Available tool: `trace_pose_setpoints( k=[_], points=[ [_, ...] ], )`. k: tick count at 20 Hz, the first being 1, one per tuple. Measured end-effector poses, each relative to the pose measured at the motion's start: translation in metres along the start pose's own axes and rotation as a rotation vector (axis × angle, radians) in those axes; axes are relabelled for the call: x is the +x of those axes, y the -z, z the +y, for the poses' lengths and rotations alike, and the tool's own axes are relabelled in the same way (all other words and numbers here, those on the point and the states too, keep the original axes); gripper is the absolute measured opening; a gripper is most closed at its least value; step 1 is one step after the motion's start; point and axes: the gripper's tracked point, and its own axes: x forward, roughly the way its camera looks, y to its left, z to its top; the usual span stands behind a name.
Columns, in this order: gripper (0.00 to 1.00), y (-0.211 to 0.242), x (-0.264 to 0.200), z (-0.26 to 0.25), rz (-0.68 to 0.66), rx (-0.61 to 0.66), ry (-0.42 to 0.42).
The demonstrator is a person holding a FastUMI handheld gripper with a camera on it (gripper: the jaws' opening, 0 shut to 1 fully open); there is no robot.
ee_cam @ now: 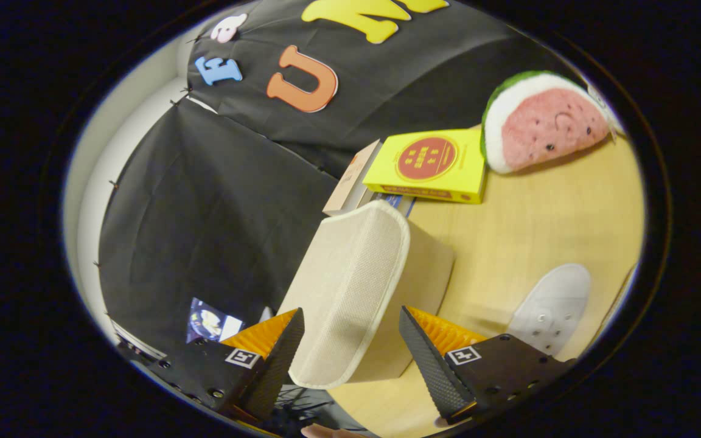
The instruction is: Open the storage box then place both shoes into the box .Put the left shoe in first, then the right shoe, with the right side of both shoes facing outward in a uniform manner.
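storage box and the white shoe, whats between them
In the gripper view only bare wooden tabletop lies between the beige fabric storage box and the white shoe. The open gripper straddles the box's lid.

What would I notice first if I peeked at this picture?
Probably the beige storage box, big and close, with its lid sitting between the open fingers of the gripper. Next, the plush watermelon slice far back on the wooden table, beside a bright yellow book lying beyond the box. A white shoe lies on the table next to the box.
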Motion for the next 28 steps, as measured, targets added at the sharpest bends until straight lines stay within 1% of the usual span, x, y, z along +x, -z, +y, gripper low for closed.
trace_pose_setpoints(
  k=[2,4,7,8,9,11,12,14,15,17,18,19,20,22,24,26,28],
  points=[
    [0.95,-0.01,0.013,-0.01,0.011,0.059,-0.061],
    [0.95,-0.015,0.023,-0.017,0.03,0.122,-0.096],
    [0.93,-0.015,0.024,-0.012,0.066,0.194,-0.189],
    [0.93,-0.014,0.026,-0.012,0.081,0.224,-0.205],
    [0.83,-0.014,0.028,-0.01,0.095,0.256,-0.232],
    [0.63,-0.014,0.029,-0.01,0.099,0.279,-0.244],
    [0.54,-0.016,0.027,-0.005,0.108,0.295,-0.268],
    [0.39,-0.016,0.011,-0.011,0.11,0.318,-0.245],
    [0.31,-0.019,0.019,-0.011,0.11,0.33,-0.253],
    [0.16,-0.022,0.011,-0.01,0.105,0.33,-0.248],
    [0.13,-0.023,0.008,-0.011,0.104,0.311,-0.233],
    [0.13,-0.025,0.002,-0.004,0.093,0.317,-0.235],
    [0.02,-0.031,-0.001,0.0,0.09,0.313,-0.222],
    [0.0,-0.034,-0.008,0.01,0.094,0.279,-0.197],
    [0.0,-0.036,-0.014,0.027,0.095,0.241,-0.174],
    [0.0,-0.042,-0.019,0.045,0.081,0.227,-0.138],
    [0.0,-0.05,-0.02,0.071,0.056,0.221,-0.128]
  ],
)
